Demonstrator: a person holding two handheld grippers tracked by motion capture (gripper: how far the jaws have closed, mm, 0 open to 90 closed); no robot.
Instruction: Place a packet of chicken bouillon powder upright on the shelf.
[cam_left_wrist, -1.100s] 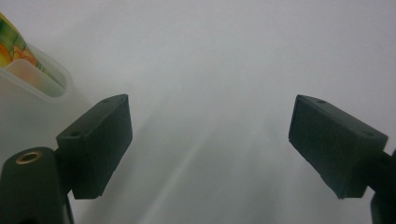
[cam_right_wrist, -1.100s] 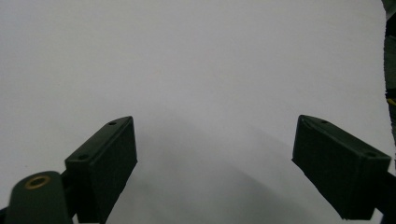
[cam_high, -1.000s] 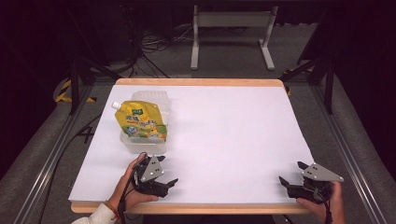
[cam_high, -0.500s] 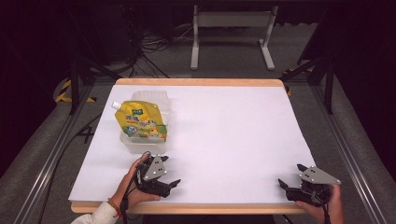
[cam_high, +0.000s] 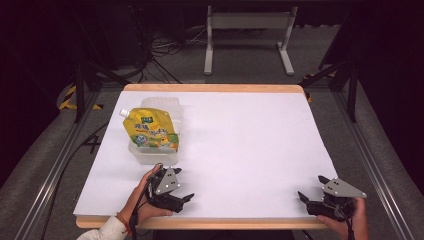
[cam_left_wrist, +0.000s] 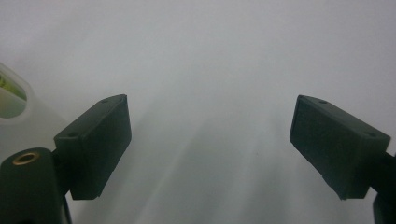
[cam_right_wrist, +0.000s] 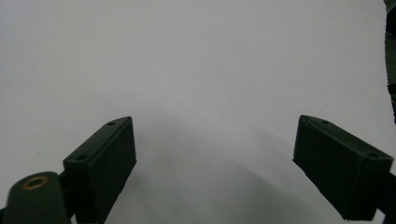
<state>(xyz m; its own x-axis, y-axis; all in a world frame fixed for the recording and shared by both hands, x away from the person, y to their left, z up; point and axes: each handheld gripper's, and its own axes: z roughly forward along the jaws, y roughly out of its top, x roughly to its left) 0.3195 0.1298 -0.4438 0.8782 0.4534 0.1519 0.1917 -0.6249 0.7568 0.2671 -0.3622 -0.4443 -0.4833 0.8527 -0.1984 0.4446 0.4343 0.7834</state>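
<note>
**Both grippers open, pouch in container**

The left gripper (cam_high: 172, 192) rests near the table's (cam_high: 250, 145) front edge, jaws spread wide, holding nothing. The right gripper (cam_high: 312, 200) sits at the front right corner, equally wide and empty. The yellow pouch (cam_high: 149, 130) lies in the clear container (cam_high: 155, 156) (white cap toward the far left), just beyond the left gripper.

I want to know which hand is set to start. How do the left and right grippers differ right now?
The left gripper sits just in front of the clear container holding the yellow pouch; the right gripper sits at the table's far near corner, away from both. The left points rightward, the right leftward. Both are open and hold nothing.
</note>
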